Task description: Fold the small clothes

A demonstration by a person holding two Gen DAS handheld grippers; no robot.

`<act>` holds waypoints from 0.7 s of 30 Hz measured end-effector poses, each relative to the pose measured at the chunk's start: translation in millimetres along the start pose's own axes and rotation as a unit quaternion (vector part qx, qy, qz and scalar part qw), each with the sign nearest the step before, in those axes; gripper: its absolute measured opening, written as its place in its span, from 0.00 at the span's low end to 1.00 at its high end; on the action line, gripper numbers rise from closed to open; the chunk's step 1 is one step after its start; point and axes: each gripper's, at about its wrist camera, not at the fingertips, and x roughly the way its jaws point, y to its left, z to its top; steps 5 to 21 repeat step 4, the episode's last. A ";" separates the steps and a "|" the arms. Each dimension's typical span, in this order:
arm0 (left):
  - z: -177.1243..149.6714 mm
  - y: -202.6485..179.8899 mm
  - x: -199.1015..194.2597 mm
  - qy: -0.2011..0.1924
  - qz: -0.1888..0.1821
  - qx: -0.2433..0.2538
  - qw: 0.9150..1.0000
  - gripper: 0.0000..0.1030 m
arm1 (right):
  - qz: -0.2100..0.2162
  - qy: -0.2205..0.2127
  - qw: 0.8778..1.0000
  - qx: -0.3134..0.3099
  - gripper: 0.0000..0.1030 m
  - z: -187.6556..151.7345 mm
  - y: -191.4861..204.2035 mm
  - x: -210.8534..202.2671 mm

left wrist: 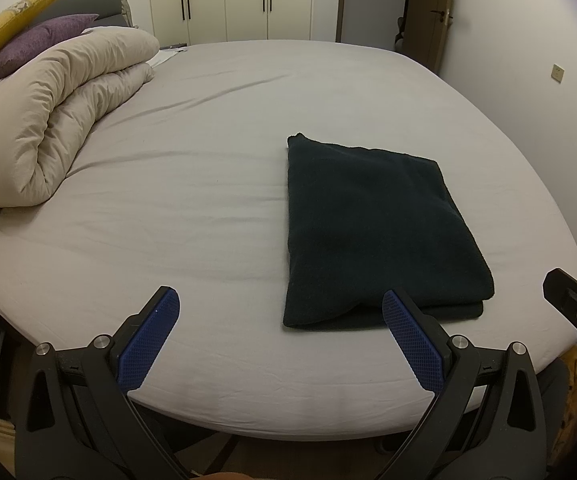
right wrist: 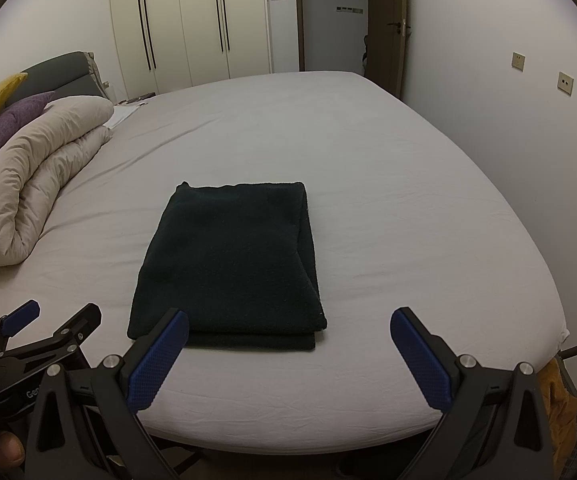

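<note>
A grey-sheeted bed [right wrist: 388, 208] fills a white-walled room with one wardrobe [right wrist: 192, 24], one folded dark cloth [right wrist: 228, 256] near its front edge, one duvet [right wrist: 36, 184], two cushions; both tools, left [left wrist: 280, 322] and right [right wrist: 290, 338], gape wide, empty.

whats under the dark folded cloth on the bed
The dark folded cloth lies flat on the grey bed sheet. A lower layer of the same cloth shows along its near edge. Anything between or beneath the layers is covered.

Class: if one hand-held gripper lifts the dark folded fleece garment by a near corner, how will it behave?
The dark folded fleece garment would probably droop and unfold, since its stacked layers lie loose at the near edge. Its fuzzy surface suggests it will drag rather than slide on the grey bedsheet. It looks light.
</note>
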 end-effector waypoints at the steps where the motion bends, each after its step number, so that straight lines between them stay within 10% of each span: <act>1: -0.3 0.2 -0.2 -0.002 -0.001 0.000 1.000 1.00 | 0.000 0.000 1.000 0.000 1.00 0.2 -0.1 0.0; 21: -0.5 0.4 -0.6 -0.003 -0.001 0.001 1.000 1.00 | -0.001 0.000 1.000 0.000 1.00 0.6 -0.4 0.2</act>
